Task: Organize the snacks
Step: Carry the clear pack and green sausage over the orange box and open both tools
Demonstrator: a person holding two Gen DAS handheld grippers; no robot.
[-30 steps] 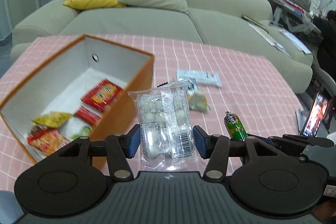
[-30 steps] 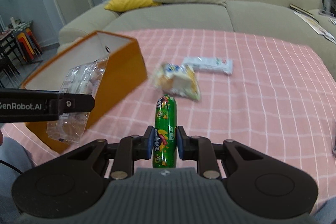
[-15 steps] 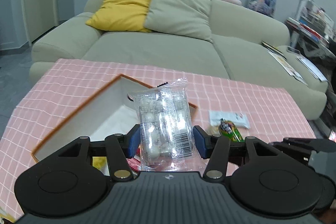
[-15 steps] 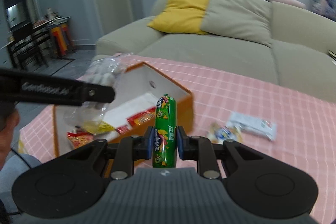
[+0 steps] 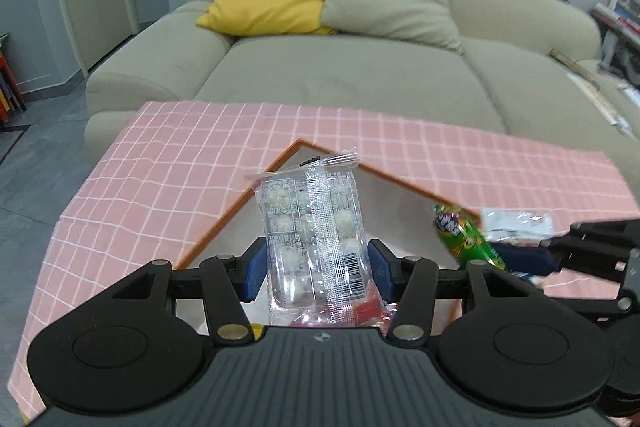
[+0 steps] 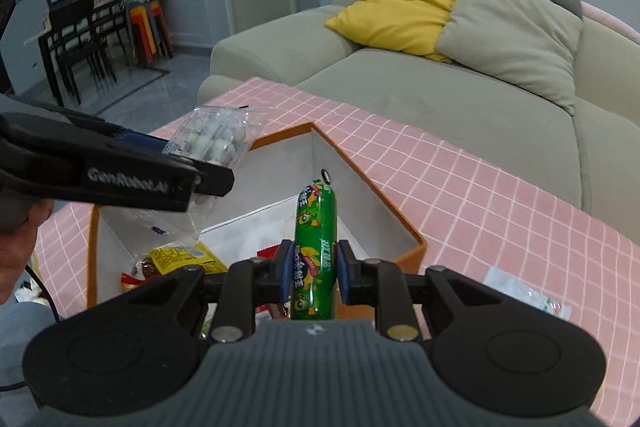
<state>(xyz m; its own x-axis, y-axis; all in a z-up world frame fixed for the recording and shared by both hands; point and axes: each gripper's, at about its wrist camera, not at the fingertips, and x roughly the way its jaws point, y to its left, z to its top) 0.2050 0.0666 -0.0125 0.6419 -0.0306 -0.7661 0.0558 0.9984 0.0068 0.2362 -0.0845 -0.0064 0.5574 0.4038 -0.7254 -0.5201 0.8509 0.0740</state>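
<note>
My left gripper (image 5: 316, 269) is shut on a clear bag of white round candies (image 5: 314, 227), held upright above the open orange box (image 5: 276, 167). In the right wrist view that same bag (image 6: 216, 139) hangs over the box's left side. My right gripper (image 6: 312, 271) is shut on a green sausage stick (image 6: 316, 247), over the white inside of the orange box (image 6: 404, 259). The stick (image 5: 464, 235) also shows at the right of the left wrist view. Inside the box lie a yellow packet (image 6: 184, 257) and red packets.
The box stands on a table with a pink checked cloth (image 5: 160, 163). A white snack packet (image 5: 516, 223) lies on the cloth right of the box. Behind the table is a beige sofa (image 5: 340, 75) with yellow and grey cushions. A person's hand (image 6: 20, 231) holds the left gripper.
Both grippers have moved left from the open tablecloth to above the orange box, each still holding its snack. The right gripper has rolled, so the scene now tilts.
</note>
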